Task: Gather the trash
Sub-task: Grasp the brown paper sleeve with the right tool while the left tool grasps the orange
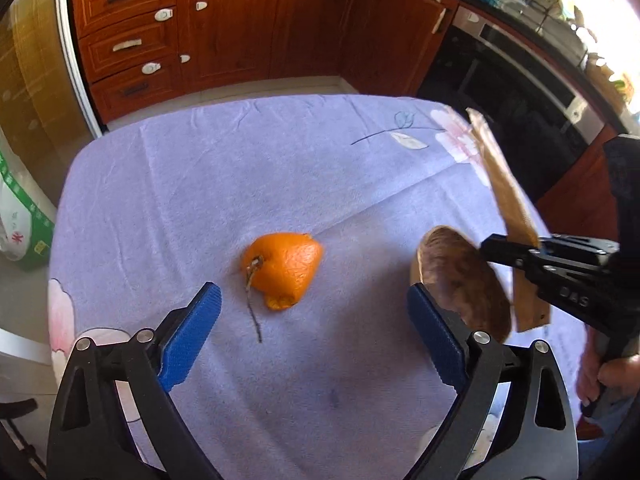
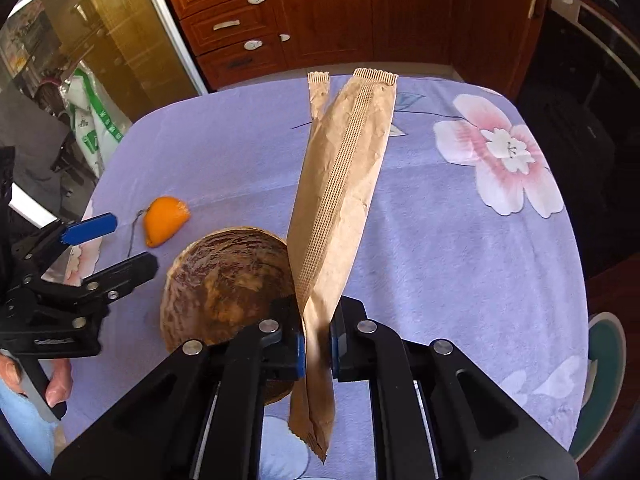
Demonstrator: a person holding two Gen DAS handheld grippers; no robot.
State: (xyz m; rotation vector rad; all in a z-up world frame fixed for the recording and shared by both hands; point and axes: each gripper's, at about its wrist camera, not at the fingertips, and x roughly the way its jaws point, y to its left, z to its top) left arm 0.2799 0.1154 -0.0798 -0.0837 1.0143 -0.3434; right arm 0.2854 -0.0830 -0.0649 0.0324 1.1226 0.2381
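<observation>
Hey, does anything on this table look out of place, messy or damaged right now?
Yes. A piece of orange peel with a thin twig lies loose on the purple tablecloth, left of the brown bowl. The right gripper pinches a crumpled paper wrapper, torn open at its far end. Nothing looks spilled.

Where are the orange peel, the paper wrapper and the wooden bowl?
orange peel [image 1: 286, 266], left wrist view, outer skin.
paper wrapper [image 2: 340, 184], right wrist view, crimped middle seam.
wooden bowl [image 2: 228, 284], right wrist view, inner hollow.
</observation>
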